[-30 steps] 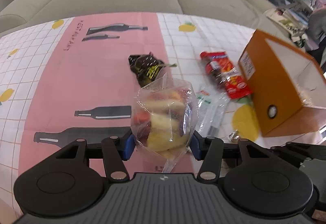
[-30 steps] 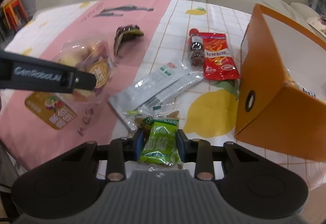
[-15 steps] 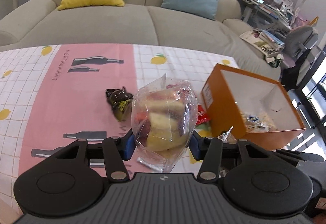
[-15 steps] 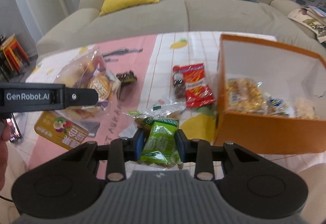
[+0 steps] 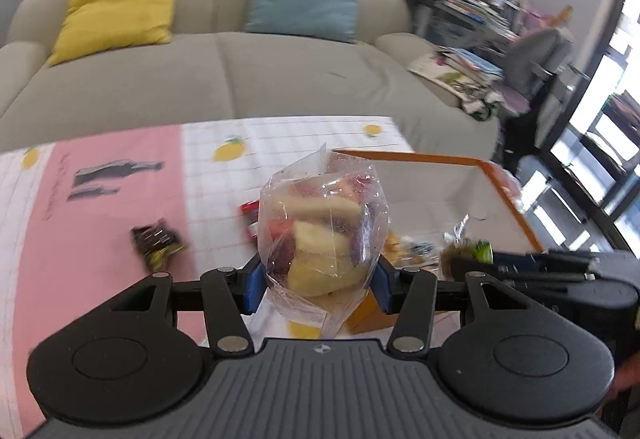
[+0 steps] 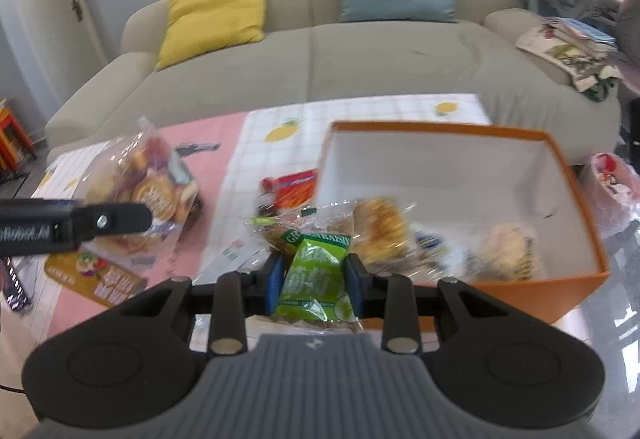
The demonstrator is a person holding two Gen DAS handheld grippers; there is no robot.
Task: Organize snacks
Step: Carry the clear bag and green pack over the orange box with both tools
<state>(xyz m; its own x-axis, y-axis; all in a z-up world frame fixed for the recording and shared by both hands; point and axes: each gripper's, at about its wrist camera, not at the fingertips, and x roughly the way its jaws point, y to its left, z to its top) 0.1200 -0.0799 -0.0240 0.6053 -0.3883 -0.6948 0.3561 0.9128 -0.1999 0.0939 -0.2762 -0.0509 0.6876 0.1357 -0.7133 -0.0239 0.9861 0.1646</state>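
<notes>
My left gripper is shut on a clear bag of mixed fruit snacks and holds it in the air by the near left corner of the orange box. The bag also shows in the right wrist view. My right gripper is shut on a green raisin packet just above the near wall of the orange box. Several wrapped snacks lie inside the box.
On the pink and white tablecloth lie a dark snack packet, a red packet, a clear flat packet and a brown fruit pouch. A beige sofa stands behind the table.
Both grippers have risen and moved right toward the orange box, each still holding its packet. The box interior now fills more of both views.
</notes>
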